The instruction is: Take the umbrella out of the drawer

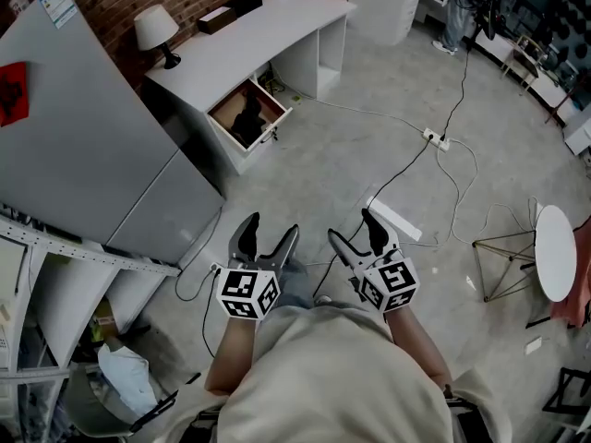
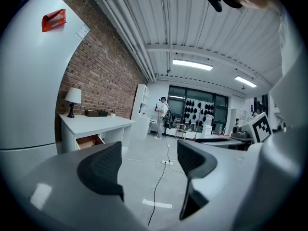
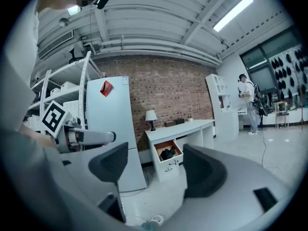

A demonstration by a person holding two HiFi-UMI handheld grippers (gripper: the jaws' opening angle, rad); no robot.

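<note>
A white desk (image 1: 242, 46) stands against the brick wall, with its top drawer (image 1: 247, 114) pulled out. A dark folded umbrella (image 1: 247, 116) lies inside the drawer, and in the right gripper view the umbrella (image 3: 168, 152) shows as a black bundle in the drawer (image 3: 168, 156). My left gripper (image 1: 271, 234) and right gripper (image 1: 354, 228) hover side by side over the floor, well short of the desk. Both stand open with nothing between their jaws. The left gripper (image 2: 149, 165) faces the room, with the drawer (image 2: 89, 141) at the left. The right gripper (image 3: 156, 165) points at the desk.
A tall grey fridge (image 1: 88, 146) stands left of the desk. A table lamp (image 1: 159, 31) and dark boxes (image 1: 229, 12) sit on the desk. Cables and a power strip (image 1: 434, 138) cross the floor. A round side table (image 1: 554, 252) is at right. A person (image 3: 249, 103) stands far off.
</note>
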